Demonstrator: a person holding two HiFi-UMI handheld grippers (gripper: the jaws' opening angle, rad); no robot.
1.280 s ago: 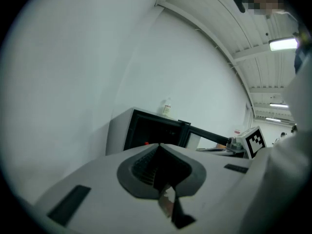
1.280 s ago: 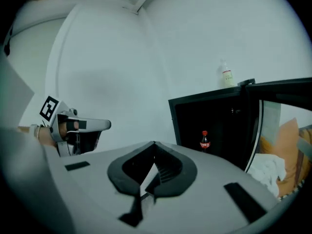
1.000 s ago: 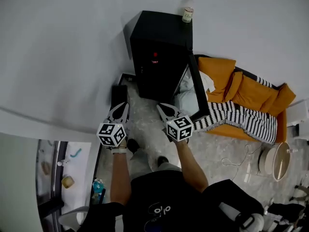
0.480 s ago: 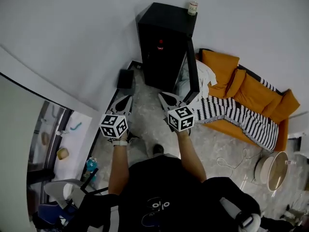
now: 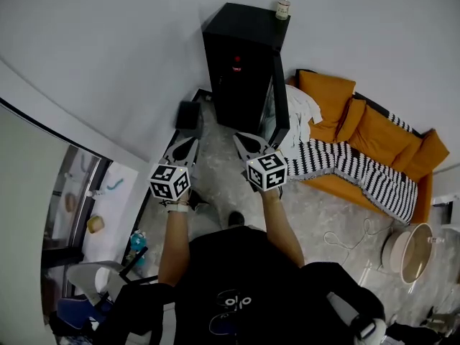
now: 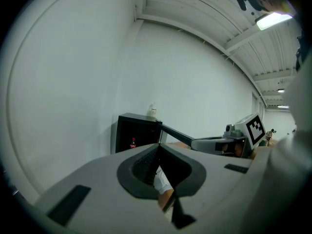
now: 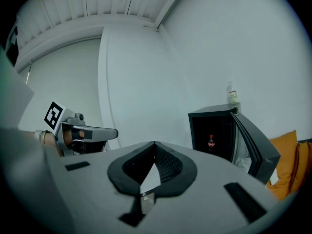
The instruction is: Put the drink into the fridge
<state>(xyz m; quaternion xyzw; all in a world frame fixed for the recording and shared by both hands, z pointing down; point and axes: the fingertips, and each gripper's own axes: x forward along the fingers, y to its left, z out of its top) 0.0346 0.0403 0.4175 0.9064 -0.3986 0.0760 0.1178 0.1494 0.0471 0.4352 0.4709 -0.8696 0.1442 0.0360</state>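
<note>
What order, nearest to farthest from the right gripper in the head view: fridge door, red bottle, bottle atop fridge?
1. Fridge door: open, just beyond the right gripper.
2. Red bottle: inside the fridge.
3. Pale bottle: atop the fridge, at its back.

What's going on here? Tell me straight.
A person holds a tool in each hand: the left tool and the right tool, both shut and empty, pointing toward a black fridge without touching it. The fridge door stands open, and a drink bottle with a red label stands inside. Another bottle sits on top of the fridge. The drink appears to be in, with the door not yet closed.
</note>
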